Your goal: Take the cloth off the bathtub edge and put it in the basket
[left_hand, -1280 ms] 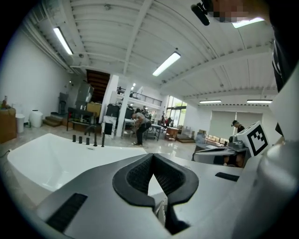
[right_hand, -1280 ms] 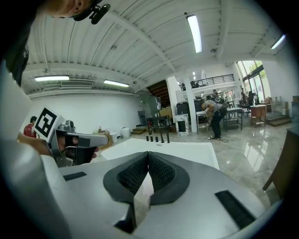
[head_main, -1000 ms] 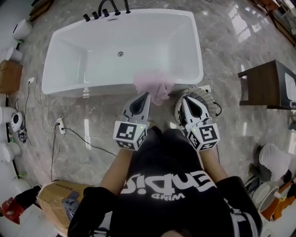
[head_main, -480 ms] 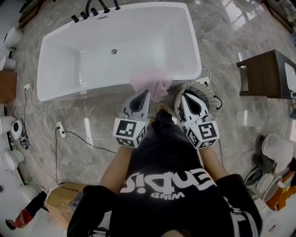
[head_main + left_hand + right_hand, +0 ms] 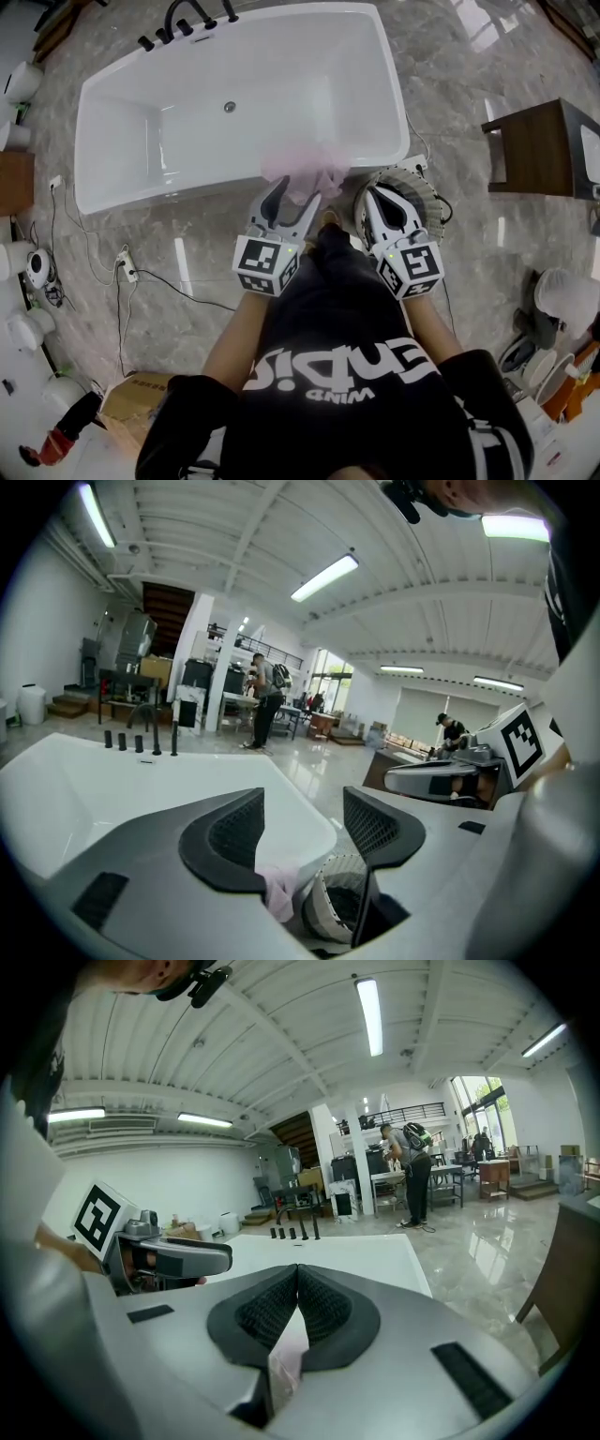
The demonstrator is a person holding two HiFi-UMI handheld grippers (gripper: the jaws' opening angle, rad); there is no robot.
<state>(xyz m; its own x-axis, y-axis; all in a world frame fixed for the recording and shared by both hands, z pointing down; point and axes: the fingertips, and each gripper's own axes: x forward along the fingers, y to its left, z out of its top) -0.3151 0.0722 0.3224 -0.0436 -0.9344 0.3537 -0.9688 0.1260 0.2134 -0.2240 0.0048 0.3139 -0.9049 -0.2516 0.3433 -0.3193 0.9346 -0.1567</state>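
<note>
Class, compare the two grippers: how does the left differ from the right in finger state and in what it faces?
The left gripper has its fingers apart; they have just been opening, with nothing pinched. The right gripper has its fingers together. The left gripper points at the pink cloth on the bathtub edge, while the right gripper hangs over the basket. Both are held side by side, aimed towards the bathtub.

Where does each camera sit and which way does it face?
Head view: on the person's head, down at white bathtub, pink cloth, round basket; left gripper, right gripper and arms show.
Left gripper view: on that gripper, along its jaws, just opened, gripping nothing, toward cloth and basket.
Right gripper view: on that gripper, along its shut jaws toward bathtub.
All share the bathtub.
</note>
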